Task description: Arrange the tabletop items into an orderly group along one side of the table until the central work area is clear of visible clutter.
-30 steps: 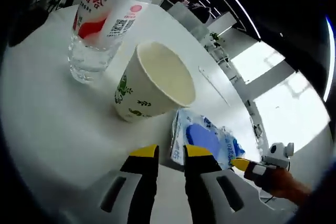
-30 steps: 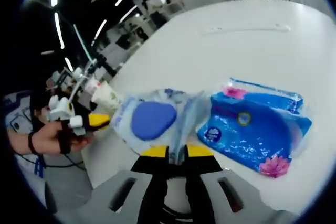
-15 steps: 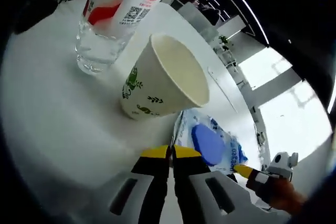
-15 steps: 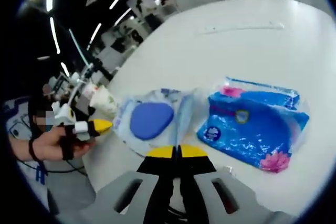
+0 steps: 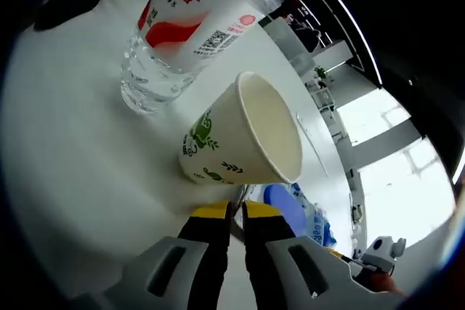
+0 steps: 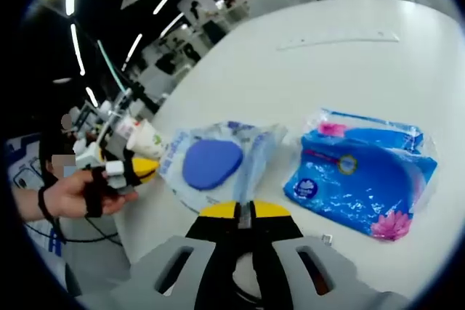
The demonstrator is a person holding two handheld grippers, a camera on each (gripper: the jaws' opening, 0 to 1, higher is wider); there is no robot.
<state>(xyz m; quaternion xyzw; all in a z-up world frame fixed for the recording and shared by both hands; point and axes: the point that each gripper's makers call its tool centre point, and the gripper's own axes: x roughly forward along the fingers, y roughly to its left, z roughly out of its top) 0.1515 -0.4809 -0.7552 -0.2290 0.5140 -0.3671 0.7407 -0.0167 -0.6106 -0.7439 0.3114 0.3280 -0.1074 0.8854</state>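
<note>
In the left gripper view, the left gripper [image 5: 235,210] has its yellow-tipped jaws nearly together, a thin edge of the clear wipes pack [image 5: 290,212] sitting in the narrow slit between them; whether they truly pinch it I cannot tell. Just beyond the tips stands a paper cup [image 5: 243,139], white with green leaf prints, its open mouth turned toward the camera. Past the cup is a clear plastic water bottle [image 5: 185,27] with a white and red label bearing red Chinese characters (too distorted to read), a QR code and a small red round mark. All rest on the white table [image 5: 73,143].

In the right gripper view, the right gripper [image 6: 244,210] is closed on the near edge of the same clear pack [image 6: 218,165], which has a blue oval flap on top. Just beside it to the right lies a blue tissue packet [image 6: 363,186] with pink flowers and a round logo (print illegible). At the left a hand [image 6: 83,194] holds the left gripper [image 6: 131,168] by the pack's far edge, the paper cup [image 6: 149,138] close behind it.
</note>
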